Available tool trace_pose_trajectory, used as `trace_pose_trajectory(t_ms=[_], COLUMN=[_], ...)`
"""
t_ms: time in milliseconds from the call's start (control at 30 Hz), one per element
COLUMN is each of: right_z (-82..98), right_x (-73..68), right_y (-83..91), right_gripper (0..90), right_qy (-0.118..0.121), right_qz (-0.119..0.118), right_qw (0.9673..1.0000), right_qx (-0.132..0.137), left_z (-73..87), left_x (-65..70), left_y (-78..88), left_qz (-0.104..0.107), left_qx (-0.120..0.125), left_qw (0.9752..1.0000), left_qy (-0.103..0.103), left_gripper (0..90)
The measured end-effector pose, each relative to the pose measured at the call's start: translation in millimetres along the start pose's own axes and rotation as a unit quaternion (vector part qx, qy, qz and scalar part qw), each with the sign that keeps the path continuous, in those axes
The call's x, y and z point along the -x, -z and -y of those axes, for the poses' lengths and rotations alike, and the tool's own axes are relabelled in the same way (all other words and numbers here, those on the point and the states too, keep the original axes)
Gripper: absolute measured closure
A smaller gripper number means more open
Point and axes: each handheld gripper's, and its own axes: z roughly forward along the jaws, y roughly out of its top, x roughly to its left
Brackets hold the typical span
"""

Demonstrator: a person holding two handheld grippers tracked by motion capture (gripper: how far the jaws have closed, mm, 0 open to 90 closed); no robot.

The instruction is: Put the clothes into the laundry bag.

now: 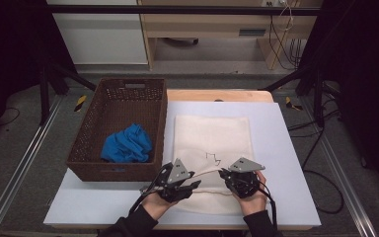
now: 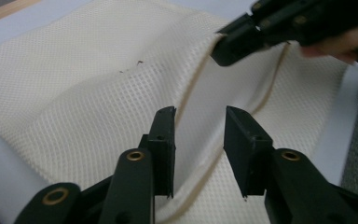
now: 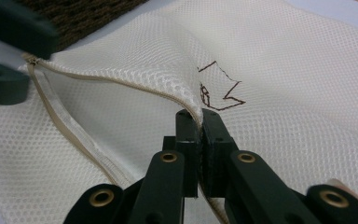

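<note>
- While both of my hands rested at the near edge of the desk (image 1: 286, 148), my right gripper (image 3: 200, 122) was clenched on the raised top layer of a cream mesh laundry bag (image 1: 212, 133), its jaws pressed together with the zipper edge (image 3: 121, 84) pinched between them.
- My left gripper (image 2: 199, 122) was released, its jaws standing apart over the bag's open mouth, with the zipper edge running up between them; I could not tell whether either jaw touched the mesh.
- In the left gripper view, my right gripper (image 2: 235, 44) showed farther off, gripping the lifted edge of the bag.
- That bag lay flat on the white desk surface, just right of the basket, and bore a small dark stitched mark (image 3: 219, 91) near the spot where I held it.
- A brown wicker basket (image 1: 89, 143) sat on the left part of the desk, touching or nearly touching the bag's left side.
- Inside the basket, a crumpled blue cloth (image 1: 127, 144) lay in the near right corner.
</note>
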Motion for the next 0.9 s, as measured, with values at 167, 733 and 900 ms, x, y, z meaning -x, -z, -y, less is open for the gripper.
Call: trace_pose_trajectory(t_ms=[167, 733, 900], right_z=[-3.8, -14.8, -12.7], right_x=[1.3, 0.9, 1.5], right_y=[3.5, 18.9, 17.6], right_gripper=[87.0, 87.6, 87.4], right_qy=[-0.008, -0.010, -0.015], right_qz=[0.001, 0.022, 0.013], right_qw=[0.9998, 0.9966, 0.9969], right_qx=[0.015, 0.079, 0.076], left_z=[19.4, 46.0, 37.2], left_x=[10.1, 11.1, 7.9], left_y=[-1.2, -27.1, -7.6], left_qz=[0.016, 0.021, 0.020], left_qx=[-0.023, -0.064, -0.030], left_qw=[0.9996, 0.9976, 0.9991], left_qy=[0.000, 0.014, 0.024], left_gripper=[81.0, 86.4, 78.1])
